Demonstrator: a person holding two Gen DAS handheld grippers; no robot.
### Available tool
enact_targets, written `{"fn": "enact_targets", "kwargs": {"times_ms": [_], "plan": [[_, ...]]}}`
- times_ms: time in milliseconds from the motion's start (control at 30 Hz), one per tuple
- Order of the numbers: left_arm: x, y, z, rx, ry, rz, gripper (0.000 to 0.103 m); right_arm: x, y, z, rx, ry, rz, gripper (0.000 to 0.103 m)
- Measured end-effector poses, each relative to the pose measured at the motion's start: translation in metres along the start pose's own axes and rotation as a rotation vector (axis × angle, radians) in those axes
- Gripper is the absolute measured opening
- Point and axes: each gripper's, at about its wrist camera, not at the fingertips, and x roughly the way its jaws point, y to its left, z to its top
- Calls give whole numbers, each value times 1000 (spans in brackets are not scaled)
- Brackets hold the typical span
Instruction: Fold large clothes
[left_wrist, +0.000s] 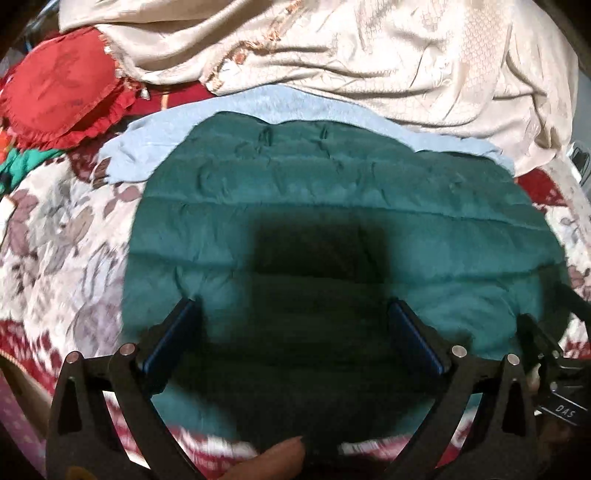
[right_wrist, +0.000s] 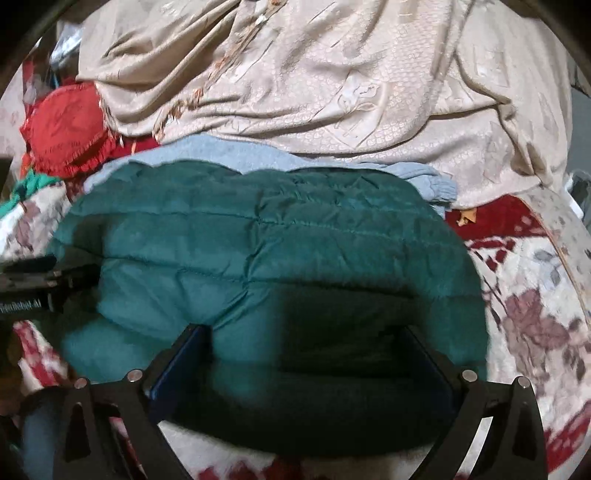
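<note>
A teal quilted puffer jacket lies folded into a compact block on a floral bed cover; it also fills the right wrist view. A pale blue garment peeks out from under its far edge, seen again in the right wrist view. My left gripper hovers over the jacket's near part with its jaws wide open and nothing pinched between them. My right gripper stands open the same way above the jacket's near right part. The right gripper's body shows at the left view's right edge.
A crumpled beige embroidered cloth is heaped behind the jacket. A red frilled cushion sits at the far left. The floral red-and-white cover spreads around the jacket. A fingertip shows at the bottom edge.
</note>
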Motion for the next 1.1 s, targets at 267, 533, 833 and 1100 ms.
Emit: {"fn": "enact_targets", "kwargs": {"times_ms": [267,533,833,1100], "plan": [[-68,5,-31,-10,-119,45,103,-70,0,-33,70,-47,-27,103],[-103,19,-49,-24,-173,19,103,-112,-5,-40,73,-69,-56,103],[-138,23,-63,-5,-257,27,103,-138,5,-49,54,-84,-53,103],[-145,20,-74,-1,-263,19,103,-151,15,-51,34,-109,-47,103]]}}
